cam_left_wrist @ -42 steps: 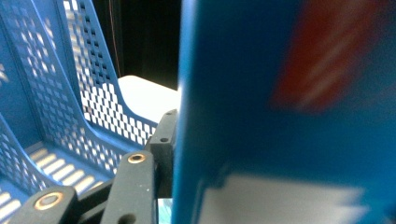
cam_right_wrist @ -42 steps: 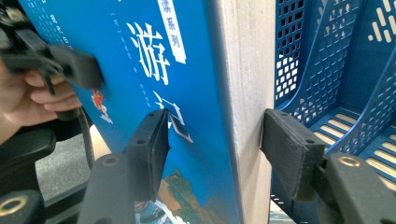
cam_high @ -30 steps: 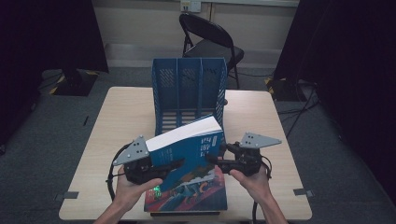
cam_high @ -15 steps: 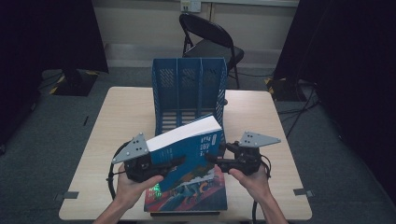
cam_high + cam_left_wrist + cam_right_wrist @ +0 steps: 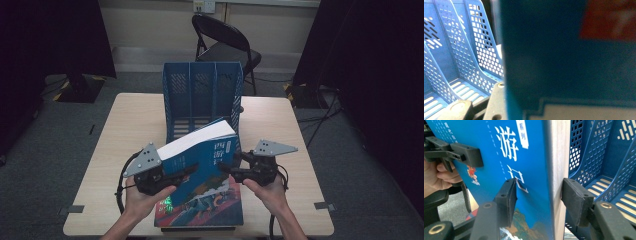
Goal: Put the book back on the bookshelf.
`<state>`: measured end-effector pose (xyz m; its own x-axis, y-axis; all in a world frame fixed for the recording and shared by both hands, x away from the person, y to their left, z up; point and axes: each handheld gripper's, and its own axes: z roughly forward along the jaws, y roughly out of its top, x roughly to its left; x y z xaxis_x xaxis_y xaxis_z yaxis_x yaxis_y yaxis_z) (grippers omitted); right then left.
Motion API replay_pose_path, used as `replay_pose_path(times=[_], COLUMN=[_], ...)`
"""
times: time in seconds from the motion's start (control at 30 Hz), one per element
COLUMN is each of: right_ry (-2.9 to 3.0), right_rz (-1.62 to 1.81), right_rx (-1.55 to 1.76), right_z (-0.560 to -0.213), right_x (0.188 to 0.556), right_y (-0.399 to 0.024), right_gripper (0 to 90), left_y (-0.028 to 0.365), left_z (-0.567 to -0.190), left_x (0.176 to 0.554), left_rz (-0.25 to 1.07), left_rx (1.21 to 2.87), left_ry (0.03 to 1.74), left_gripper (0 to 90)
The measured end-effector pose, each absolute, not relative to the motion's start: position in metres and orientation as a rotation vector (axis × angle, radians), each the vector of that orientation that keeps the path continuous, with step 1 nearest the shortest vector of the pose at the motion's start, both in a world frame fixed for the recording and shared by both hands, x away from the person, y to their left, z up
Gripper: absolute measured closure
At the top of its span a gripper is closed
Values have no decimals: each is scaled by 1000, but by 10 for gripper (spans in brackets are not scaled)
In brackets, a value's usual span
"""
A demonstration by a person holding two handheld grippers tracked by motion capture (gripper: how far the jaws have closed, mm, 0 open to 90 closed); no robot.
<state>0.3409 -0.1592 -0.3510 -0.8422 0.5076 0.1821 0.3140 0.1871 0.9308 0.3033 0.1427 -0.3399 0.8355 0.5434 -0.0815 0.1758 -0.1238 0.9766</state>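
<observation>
Fingers of the right gripper [image 5: 226, 170] straddle the right edge of the blue book [image 5: 202, 162]: in the right gripper view one pad [image 5: 507, 200] lies flat on the cover, the other [image 5: 574, 201] stands just off the page block, so that side is at best lightly pinched. Left gripper [image 5: 192, 167] fingers have just been closing with the book's other edge between them; one finger [image 5: 496, 102] sits against the cover, but I can't tell if both pads are pressing. Book is up on edge, tilted, clear of a second book [image 5: 200, 210] lying flat on the tabletop [image 5: 130, 120], just in front of the blue file rack [image 5: 202, 95].

Risks, as I judge them:
- right side not clamped, so the book pivots on the left grip and drops onto the flat book
- thick page block fans open if squeezed only near the edges
- top corner catches a rack divider on the way in, shoving the rack back
</observation>
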Motion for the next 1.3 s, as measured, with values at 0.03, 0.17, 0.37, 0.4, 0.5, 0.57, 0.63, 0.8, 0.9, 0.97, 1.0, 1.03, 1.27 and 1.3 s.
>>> replay_pose_path(times=[0.03, 0.17, 0.37, 0.4, 0.5, 0.57, 0.63, 0.8, 0.9, 0.97, 1.0, 1.03, 1.27, 1.3], right_ry=[2288, 2300, 2298, 2293, 2287, 2277, 2273, 2266, 2253, 2251, 2247, 2244, 2233, 2232], right_rz=[1730, 1744, 1729, 1728, 1719, 1715, 1708, 1681, 1674, 1674, 1671, 1672, 1684, 1686], right_rx=[800, 800, 816, 826, 853, 877, 894, 924, 957, 975, 978, 981, 980, 979], right_z=[-352, -355, -358, -359, -362, -365, -367, -372, -376, -377, -377, -377, -375, -375], right_x=[342, 342, 341, 340, 340, 339, 339, 337, 337, 337, 337, 337, 336, 336], right_y=[-159, -163, -168, -170, -176, -180, -184, -193, -200, -203, -205, -207, -211, -211], right_gripper=[461, 478, 456, 446, 434, 431, 428, 424, 398, 394, 392, 390, 412, 406], left_y=[142, 144, 151, 153, 157, 159, 163, 169, 172, 175, 175, 176, 180, 180], left_z=[-340, -338, -336, -335, -333, -333, -334, -330, -330, -328, -328, -327, -324, -324], left_x=[303, 306, 308, 308, 308, 307, 308, 309, 309, 309, 309, 309, 309, 309], left_rz=[346, 323, 292, 289, 291, 290, 275, 267, 255, 254, 256, 256, 256, 256], left_rx=[1689, 1690, 1685, 1689, 1696, 1690, 1682, 1696, 1688, 1693, 1693, 1692, 1701, 1699], left_ry=[573, 599, 656, 662, 669, 693, 707, 729, 742, 750, 754, 761, 760, 768], left_gripper=[614, 614, 616, 617, 617, 616, 616, 617, 617, 617, 618, 617, 617, 617])
